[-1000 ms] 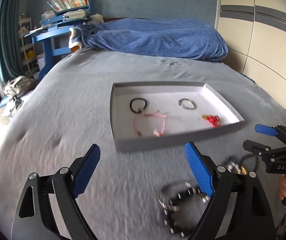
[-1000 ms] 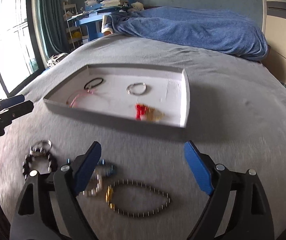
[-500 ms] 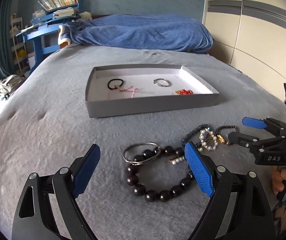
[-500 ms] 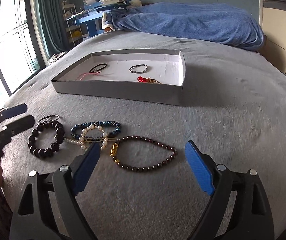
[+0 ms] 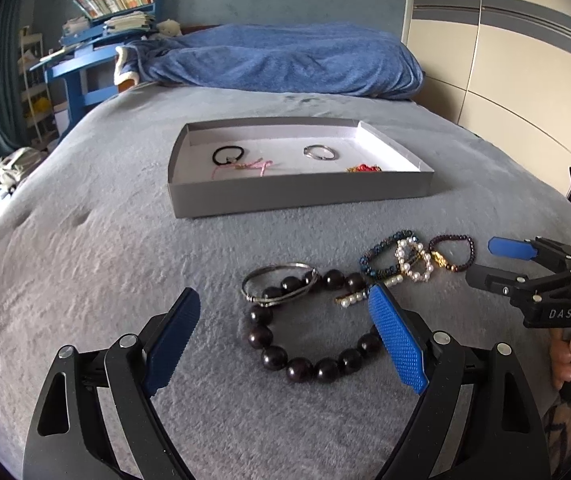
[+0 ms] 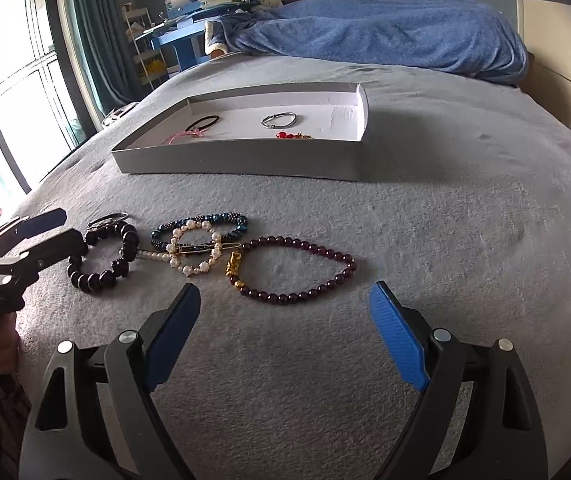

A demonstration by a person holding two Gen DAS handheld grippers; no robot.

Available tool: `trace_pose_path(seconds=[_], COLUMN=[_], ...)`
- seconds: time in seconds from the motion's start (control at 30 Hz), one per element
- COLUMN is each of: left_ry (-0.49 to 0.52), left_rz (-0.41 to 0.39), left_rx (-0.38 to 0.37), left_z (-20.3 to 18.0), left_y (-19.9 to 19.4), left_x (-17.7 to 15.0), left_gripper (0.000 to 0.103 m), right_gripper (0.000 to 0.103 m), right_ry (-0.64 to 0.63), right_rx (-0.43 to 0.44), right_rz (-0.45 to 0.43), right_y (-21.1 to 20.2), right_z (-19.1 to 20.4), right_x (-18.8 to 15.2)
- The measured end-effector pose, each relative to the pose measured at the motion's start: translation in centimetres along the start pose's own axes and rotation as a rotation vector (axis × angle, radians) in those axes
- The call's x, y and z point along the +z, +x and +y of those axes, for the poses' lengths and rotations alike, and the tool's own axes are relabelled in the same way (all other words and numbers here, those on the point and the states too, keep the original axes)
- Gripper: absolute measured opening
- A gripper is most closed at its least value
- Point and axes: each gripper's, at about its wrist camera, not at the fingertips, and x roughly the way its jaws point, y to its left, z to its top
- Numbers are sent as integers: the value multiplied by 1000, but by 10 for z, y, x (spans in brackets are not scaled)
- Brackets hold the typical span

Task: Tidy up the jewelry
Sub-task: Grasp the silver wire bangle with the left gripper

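Observation:
A grey tray (image 5: 297, 196) (image 6: 241, 160) on the bed holds a black hair tie (image 5: 227, 155), a pink cord (image 5: 245, 166), a silver ring bangle (image 5: 319, 153) and a red charm (image 5: 365, 168). In front of it lie a large dark bead bracelet (image 5: 305, 340) (image 6: 101, 260) with a silver bangle (image 5: 279, 284) on it, a blue bead bracelet (image 6: 199, 230), a pearl hair clip (image 6: 193, 252) and a maroon bead bracelet (image 6: 297, 272). My left gripper (image 5: 285, 344) is open just over the dark bead bracelet. My right gripper (image 6: 285, 336) is open, just before the maroon bracelet.
A blue blanket (image 5: 277, 60) lies at the bed's far end. A blue desk with books (image 5: 97, 40) stands at the back left, a window (image 6: 9, 92) to the left, cream wardrobe panels (image 5: 505, 72) to the right. Grey bedspread (image 6: 465, 220) surrounds the jewelry.
Both grippers have dropped lower and drawn back from the tray toward the loose jewelry. The views have settled, and both stay open.

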Motion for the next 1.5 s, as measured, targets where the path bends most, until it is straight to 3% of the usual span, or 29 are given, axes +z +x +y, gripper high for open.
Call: trace_pose_path(seconds=[0.23, 0.4, 0.5, 0.63, 1.0, 1.2, 1.33, 1.5], left_ry=[5, -46, -50, -60, -97, -72, -69, -71], left_rz=[81, 161, 180, 172, 47, 27, 22, 15], left_rx=[-23, -38, -39, -67, -92, -95, -101, -107], left_z=[5, 13, 15, 15, 21, 15, 15, 15], left_y=[17, 41, 51, 56, 35, 30, 29, 27], left_x=[8, 22, 27, 28, 22, 20, 20, 19], left_gripper=[86, 86, 77, 51, 51, 51, 51, 51], right_gripper=[85, 85, 85, 85, 84, 65, 60, 40], right_ry=[25, 42, 48, 48, 77, 186, 161, 118], right_rx=[3, 7, 8, -5, -37, -90, -123, -148], right_rz=[11, 16, 20, 34, 11, 6, 34, 61], right_y=[4, 6, 7, 10, 11, 10, 17, 24], right_z=[-4, -6, -7, -6, -11, -32, -28, -20], right_x=[1, 2, 2, 3, 8, 9, 12, 12])
